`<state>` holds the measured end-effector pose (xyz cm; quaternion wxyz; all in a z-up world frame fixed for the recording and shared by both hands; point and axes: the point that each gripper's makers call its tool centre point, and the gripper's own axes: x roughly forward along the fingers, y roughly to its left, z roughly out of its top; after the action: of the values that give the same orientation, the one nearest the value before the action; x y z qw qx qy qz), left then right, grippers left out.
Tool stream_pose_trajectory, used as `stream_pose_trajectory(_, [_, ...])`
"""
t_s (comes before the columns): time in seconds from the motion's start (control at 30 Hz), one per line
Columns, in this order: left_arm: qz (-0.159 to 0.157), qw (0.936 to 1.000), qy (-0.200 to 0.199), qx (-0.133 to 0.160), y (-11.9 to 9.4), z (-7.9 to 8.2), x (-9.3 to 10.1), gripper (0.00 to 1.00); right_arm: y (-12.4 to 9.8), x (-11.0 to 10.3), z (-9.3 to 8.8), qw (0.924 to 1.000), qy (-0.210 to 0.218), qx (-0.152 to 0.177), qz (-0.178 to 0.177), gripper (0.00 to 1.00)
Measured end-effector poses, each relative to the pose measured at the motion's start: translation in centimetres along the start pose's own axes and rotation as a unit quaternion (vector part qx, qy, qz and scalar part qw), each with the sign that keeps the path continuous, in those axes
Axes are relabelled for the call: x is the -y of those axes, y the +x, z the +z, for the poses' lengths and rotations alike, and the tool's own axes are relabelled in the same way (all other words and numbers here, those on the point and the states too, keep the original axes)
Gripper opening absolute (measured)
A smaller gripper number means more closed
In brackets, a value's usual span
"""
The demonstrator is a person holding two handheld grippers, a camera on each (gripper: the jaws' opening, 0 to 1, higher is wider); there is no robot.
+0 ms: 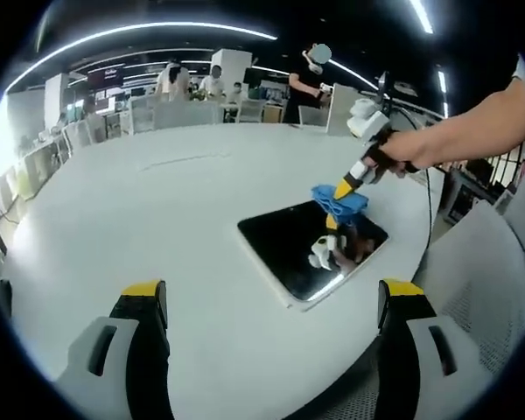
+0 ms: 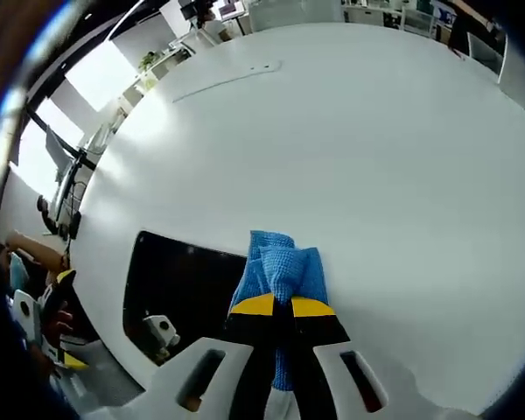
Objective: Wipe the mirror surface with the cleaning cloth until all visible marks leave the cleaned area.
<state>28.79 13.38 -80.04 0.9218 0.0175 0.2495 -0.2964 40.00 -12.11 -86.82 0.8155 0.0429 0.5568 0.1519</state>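
A dark rectangular mirror (image 1: 311,249) lies flat on the white round table (image 1: 157,201). In the left gripper view my right gripper (image 1: 343,188) comes in from the right, held by a hand, shut on a blue cleaning cloth (image 1: 339,200) that rests on the mirror's far edge. My left gripper (image 1: 271,302) stands open over the table's near part, nothing between its fingers. In the right gripper view the blue cloth (image 2: 278,267) is pinched between my right gripper (image 2: 276,306) at the mirror's (image 2: 179,284) edge, with the left gripper (image 2: 35,315) at the far left.
Chairs and desks (image 1: 184,109) stand beyond the table, with several people (image 1: 302,83) in the background. A grey chair back (image 1: 490,297) sits close at the right. A faint line (image 2: 227,79) marks the tabletop far from the mirror.
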Motion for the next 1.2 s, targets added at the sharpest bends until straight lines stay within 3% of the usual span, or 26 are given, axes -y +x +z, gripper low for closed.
stream_pose_trajectory(0.1, [0.002, 0.9997, -0.026, 0.003, 0.0, 0.0, -0.3, 0.99, 0.0, 0.0, 0.0, 1.0000, 0.000, -0.002, 0.001, 0.00])
stream_pose_trajectory(0.83, [0.009, 0.9998, 0.019, 0.001, 0.1, 0.1, -0.5, 0.99, 0.2, 0.0, 0.5, 0.9998, -0.018, 0.007, -0.004, 0.00])
stream_pose_trajectory(1.0, [0.008, 0.9995, 0.031, -0.001, 0.2, -0.1, -0.6, 0.99, -2.5, -0.1, 1.6, 0.9987, -0.030, 0.037, 0.016, 0.00])
stream_pose_trajectory(1.2, [0.007, 0.9993, 0.036, -0.004, 0.2, -0.2, -0.4, 0.99, -6.1, 1.4, 2.5, 0.9974, -0.018, 0.066, 0.023, 0.00])
